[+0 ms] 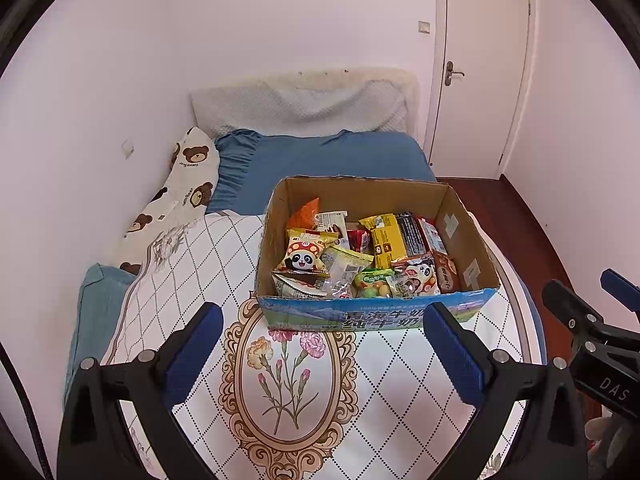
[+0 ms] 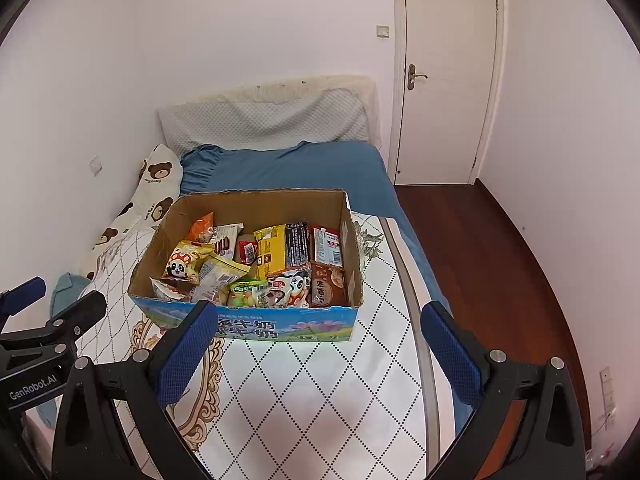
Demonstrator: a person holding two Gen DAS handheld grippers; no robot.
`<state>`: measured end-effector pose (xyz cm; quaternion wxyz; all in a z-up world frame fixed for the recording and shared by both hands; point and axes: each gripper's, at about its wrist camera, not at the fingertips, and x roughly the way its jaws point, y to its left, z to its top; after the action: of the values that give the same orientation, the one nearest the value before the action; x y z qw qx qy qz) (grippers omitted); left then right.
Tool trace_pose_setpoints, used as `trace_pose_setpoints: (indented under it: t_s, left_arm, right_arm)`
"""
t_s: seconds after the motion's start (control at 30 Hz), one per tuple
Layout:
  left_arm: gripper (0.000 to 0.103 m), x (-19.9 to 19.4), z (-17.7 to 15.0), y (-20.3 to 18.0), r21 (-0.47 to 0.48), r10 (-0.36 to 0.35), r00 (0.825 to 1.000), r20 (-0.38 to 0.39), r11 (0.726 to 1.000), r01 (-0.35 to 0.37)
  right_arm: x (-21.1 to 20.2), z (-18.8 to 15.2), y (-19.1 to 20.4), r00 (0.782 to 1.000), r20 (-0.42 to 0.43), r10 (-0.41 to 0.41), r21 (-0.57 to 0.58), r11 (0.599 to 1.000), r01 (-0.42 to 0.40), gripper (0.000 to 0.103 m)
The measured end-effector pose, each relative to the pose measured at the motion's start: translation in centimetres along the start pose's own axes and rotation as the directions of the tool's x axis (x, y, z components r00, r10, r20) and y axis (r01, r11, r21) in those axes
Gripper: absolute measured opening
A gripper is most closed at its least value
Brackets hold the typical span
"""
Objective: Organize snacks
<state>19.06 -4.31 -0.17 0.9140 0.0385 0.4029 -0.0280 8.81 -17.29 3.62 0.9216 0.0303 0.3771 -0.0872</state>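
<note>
So the cardboard box [image 1: 376, 308] sits on the quilted bedspread [image 1: 192, 280] near the foot of the bed, with the blue sheet [image 1: 320, 160] behind it, and it's stuffed with snack packets [image 1: 360, 256] all jumbled and overlapping: a panda-mushroom bag [image 1: 303, 258] on the left, a yellow pack [image 1: 384, 240] leaning in the middle, dark wrappers toward the right wall. Biggest risk I see is that everything's layered, so pinching one packet probably drags or flips its neighbours, and the crinkly foil looks slippery enough to slide out of a shallow grip. The box rests on soft bedding too, so pushing down into it could tilt it or shove it toward the bed's edge on the floor side, which looks pretty close in the right view. The left gripper [image 1: 324, 344] hangs just in front of the box's near wall, fingers spread wide with nothing between them; the right gripper [image 2: 316, 344] is the same, wide apart and empty. They're right beside each other, so both diving into the box at once could bump.
</note>
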Motion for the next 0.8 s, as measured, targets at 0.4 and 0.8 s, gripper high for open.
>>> trace_pose_setpoints:
  t_s: [0.4,0.8]
  left_arm:
    - [0.103,-0.1,-0.3,-0.2,0.009,-0.001,1.000,0.006,1.000,0.001]
    - [0.103,0.4,-0.5,-0.2,0.013,0.013,1.000,0.003,1.000,-0.013]
  right_arm:
    - [0.8,-0.4,0.4,0.999,-0.036,0.007,-0.015,1.000,-0.008,0.103]
    - [1.1,-0.6,0.4,0.999,-0.041,0.013,-0.019,1.000,-0.014,0.103]
